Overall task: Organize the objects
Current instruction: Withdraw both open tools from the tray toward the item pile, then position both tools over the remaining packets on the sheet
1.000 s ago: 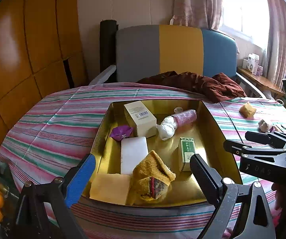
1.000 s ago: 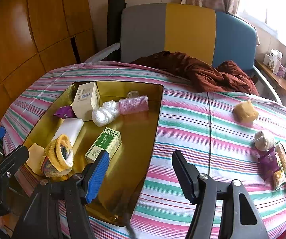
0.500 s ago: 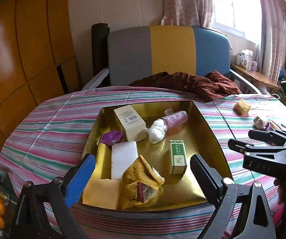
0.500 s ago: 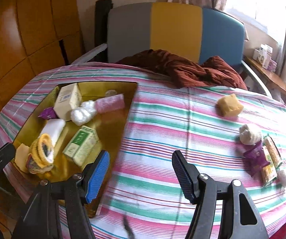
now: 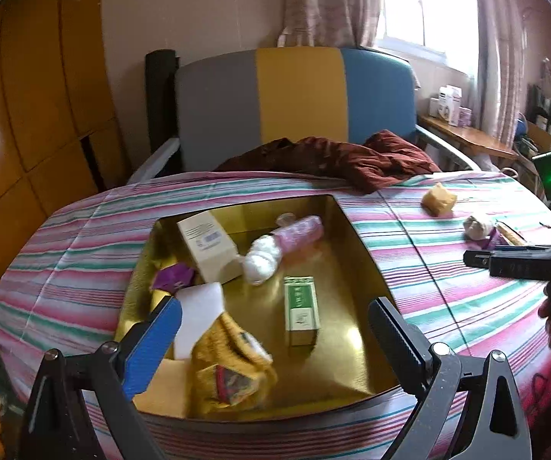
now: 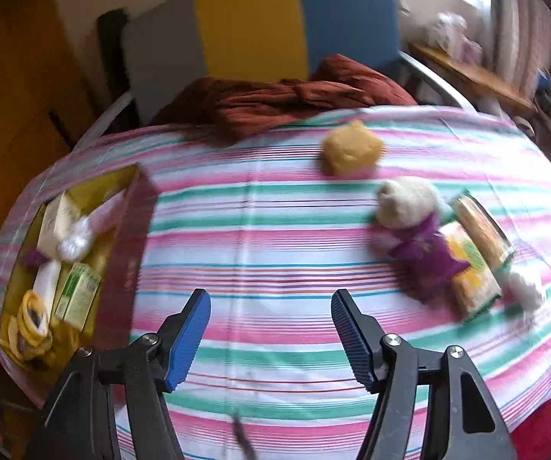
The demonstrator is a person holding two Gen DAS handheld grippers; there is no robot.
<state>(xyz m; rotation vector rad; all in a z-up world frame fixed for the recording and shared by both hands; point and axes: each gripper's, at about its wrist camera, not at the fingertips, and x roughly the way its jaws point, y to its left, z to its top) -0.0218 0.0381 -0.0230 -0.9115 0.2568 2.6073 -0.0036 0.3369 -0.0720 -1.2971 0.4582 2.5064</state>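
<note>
Home living room; striped tablecloth (image 5: 64, 253) on the desk; tri-colour chair (image 5: 294, 103) behind it; curtained window (image 5: 425, 4); wood panel wall (image 5: 26, 96); brown garment (image 5: 344, 157) draped over.

One gold tray (image 5: 356, 237), two boxes (image 5: 208, 245) inside, approx. five loose items (image 6: 352, 147) outside.

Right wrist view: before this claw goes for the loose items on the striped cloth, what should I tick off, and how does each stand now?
1. Right claw open, holding nothing: ok.
2. Left claw open, holding nothing: ok.
3. Loose items apart from each other: not ok; the purple packet, cream ball and yellow packets touch.
4. Yellow block stands alone: ok.
5. Gold tray has bare floor: ok.
6. Right view sharp: not ok, blurred.
</note>
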